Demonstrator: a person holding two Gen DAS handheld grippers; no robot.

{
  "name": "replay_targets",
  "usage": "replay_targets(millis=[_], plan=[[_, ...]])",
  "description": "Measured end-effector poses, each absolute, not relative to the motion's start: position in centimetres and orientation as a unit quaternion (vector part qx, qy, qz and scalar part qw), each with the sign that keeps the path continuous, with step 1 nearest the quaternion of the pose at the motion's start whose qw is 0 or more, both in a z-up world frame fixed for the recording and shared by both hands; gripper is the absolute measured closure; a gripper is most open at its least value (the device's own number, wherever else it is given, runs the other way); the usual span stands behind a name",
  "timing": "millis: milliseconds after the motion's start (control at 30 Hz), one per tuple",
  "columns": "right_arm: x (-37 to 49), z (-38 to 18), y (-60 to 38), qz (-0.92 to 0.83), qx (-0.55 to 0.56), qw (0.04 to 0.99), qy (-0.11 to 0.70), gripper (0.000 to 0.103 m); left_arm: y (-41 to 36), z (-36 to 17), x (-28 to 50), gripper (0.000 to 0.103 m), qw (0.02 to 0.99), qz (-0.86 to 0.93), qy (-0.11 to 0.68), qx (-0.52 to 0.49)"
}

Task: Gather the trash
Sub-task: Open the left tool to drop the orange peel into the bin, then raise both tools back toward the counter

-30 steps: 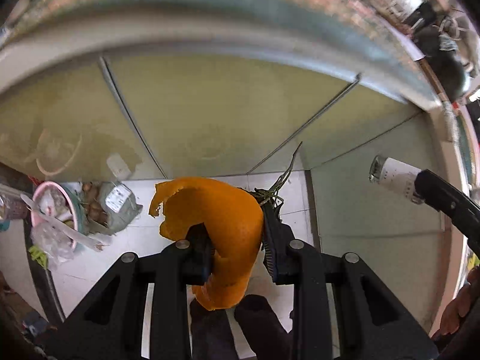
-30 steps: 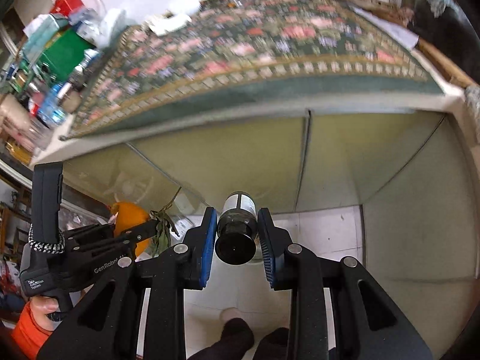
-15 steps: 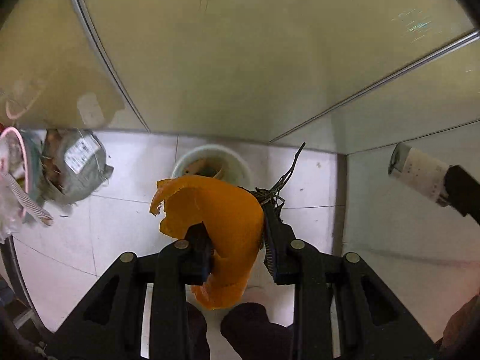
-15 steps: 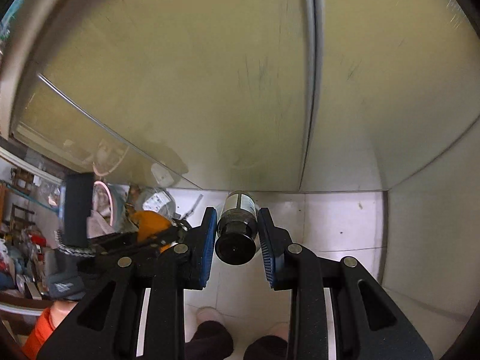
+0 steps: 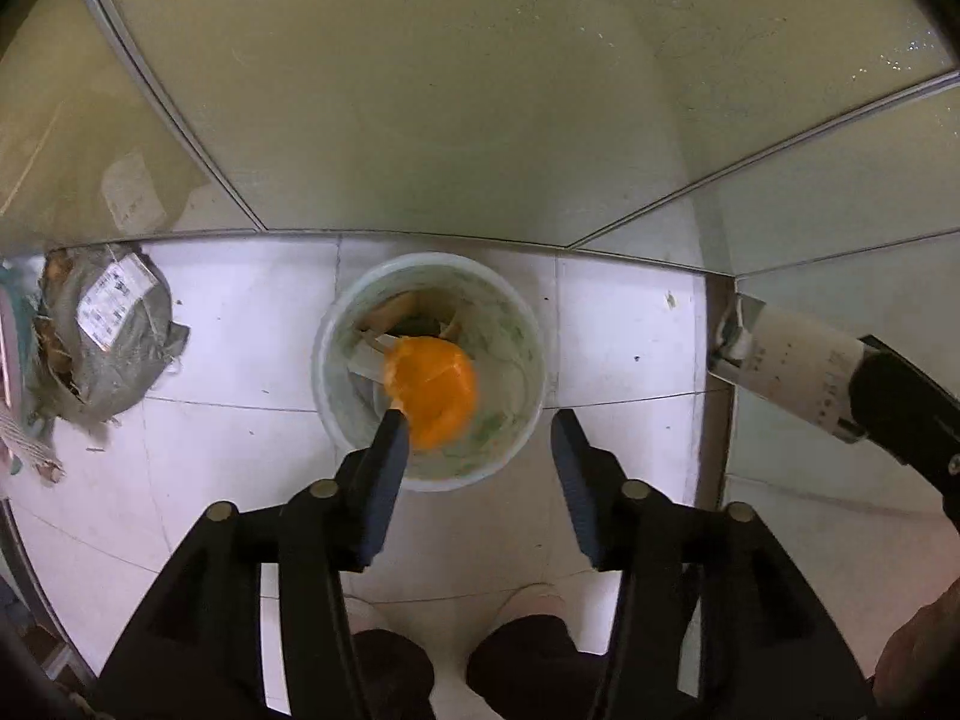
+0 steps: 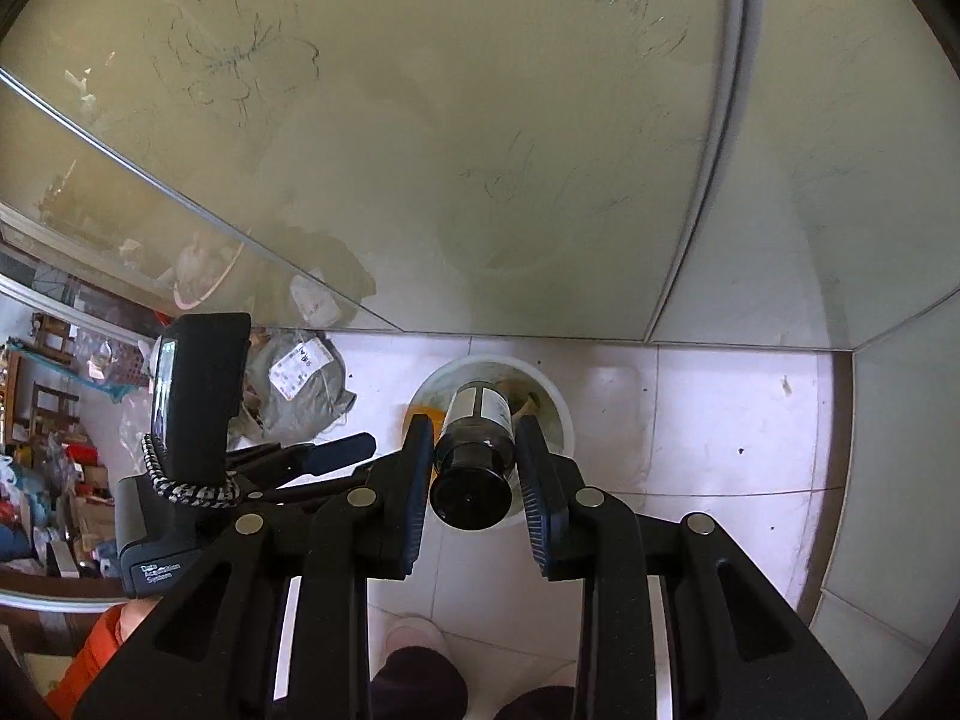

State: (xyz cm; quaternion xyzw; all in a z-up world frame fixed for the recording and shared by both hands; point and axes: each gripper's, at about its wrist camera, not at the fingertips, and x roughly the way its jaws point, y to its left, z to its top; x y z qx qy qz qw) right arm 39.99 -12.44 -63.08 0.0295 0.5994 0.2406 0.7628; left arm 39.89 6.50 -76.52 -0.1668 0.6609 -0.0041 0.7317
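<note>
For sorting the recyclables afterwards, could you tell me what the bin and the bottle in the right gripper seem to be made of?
The bin looks like thin, matte whitish plastic, stained green inside. The bottle appears to be dark glass or glossy plastic with a pale paper label and black cap; its sheen leaves that open.

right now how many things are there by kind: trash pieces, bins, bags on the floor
trash pieces: 2, the orange peel at the bin's mouth and the bottle in the right gripper
bins: 1, the white bucket
bags on the floor: 1, the grey bag
total: 4
</note>
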Motion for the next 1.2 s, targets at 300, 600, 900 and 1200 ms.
replay_targets(millis=[300, 600, 900, 1200], plan=[[40.4, -63.5, -10.1, 0.27, 0.03, 0.739, 0.616, 0.075, 10.3, -73.2, 37.5, 0.054, 0.741, 0.036, 0.652, -0.158], [39.8, -59.8, -8.8, 0.275, 0.028, 0.736, 0.619, 0.071, 11.5, -65.9, 35.9, 0.054, 0.753, 0.046, 0.636, -0.163], [38.4, -48.4, -10.0, 0.251, 0.021, 0.767, 0.59, 0.071, 10.3, -50.8, 35.0, 0.054, 0.789, 0.024, 0.597, -0.144], [35.7, -32.0, -11.5, 0.228, 0.029, 0.825, 0.516, 0.071, 10.1, -32.5, 32.9, 0.054, 0.842, 0.004, 0.526, -0.12]])
